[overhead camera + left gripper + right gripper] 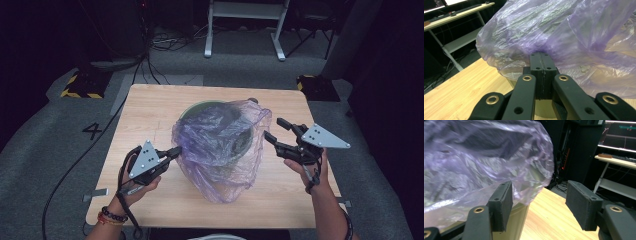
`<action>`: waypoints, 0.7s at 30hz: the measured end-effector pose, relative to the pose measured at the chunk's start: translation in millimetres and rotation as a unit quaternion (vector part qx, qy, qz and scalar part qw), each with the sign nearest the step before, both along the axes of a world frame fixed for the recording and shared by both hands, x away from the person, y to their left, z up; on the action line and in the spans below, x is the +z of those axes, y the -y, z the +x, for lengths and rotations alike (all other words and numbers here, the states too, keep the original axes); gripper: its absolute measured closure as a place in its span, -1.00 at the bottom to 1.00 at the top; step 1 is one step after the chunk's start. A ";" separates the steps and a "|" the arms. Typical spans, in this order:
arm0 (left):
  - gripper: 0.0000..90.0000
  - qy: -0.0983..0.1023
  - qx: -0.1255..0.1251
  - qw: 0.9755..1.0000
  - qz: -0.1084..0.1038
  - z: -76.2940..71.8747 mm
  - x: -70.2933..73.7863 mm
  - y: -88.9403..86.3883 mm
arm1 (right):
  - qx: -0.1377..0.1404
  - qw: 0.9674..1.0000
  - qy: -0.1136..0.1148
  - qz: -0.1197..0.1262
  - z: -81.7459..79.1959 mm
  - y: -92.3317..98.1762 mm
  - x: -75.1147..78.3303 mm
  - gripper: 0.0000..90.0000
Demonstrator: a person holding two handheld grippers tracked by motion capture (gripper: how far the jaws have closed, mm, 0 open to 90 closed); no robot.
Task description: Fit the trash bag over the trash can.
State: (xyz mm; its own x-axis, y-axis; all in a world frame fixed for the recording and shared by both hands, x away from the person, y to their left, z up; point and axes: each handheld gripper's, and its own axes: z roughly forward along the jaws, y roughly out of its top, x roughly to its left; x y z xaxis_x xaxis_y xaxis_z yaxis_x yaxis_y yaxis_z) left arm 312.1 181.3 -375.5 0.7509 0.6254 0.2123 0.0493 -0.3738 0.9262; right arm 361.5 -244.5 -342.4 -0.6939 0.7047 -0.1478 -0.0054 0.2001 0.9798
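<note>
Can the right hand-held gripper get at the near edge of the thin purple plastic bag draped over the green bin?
Probably yes: the right hand-held gripper stands open beside the purple plastic bag, with nothing between them.

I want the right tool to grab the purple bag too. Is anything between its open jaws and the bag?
Nothing visible. The right tool stands open beside the purple bag, with bare table below; the left tool already pinches the bag's other side.

Bare table [150, 107] surrounds the bin [192, 110]; the purple bag [220, 145] blocks its mouth.
</note>
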 end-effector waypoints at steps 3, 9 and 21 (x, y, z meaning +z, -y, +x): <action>1.00 -0.001 0.000 1.000 -0.001 -0.9 -1.3 -0.3 | -0.004 1.000 0.013 -0.009 -9.6 2.8 6.6 -0.16; 1.00 -0.002 -0.006 1.000 0.005 -2.0 -1.9 1.5 | -0.011 1.000 0.014 -0.016 -19.9 17.4 14.0 -0.27; 0.94 0.001 -0.001 1.000 0.006 0.3 -0.2 3.3 | 0.021 0.999 -0.036 -0.010 -9.1 15.5 14.8 -0.46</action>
State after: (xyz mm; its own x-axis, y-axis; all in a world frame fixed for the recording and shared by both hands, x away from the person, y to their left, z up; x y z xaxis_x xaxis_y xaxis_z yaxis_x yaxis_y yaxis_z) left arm 312.3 178.0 -375.6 0.7519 0.6211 0.2211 0.0471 -0.3851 0.9217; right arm 352.4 -260.0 -327.6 -0.7325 0.6718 -0.1100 0.0553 0.2199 0.9740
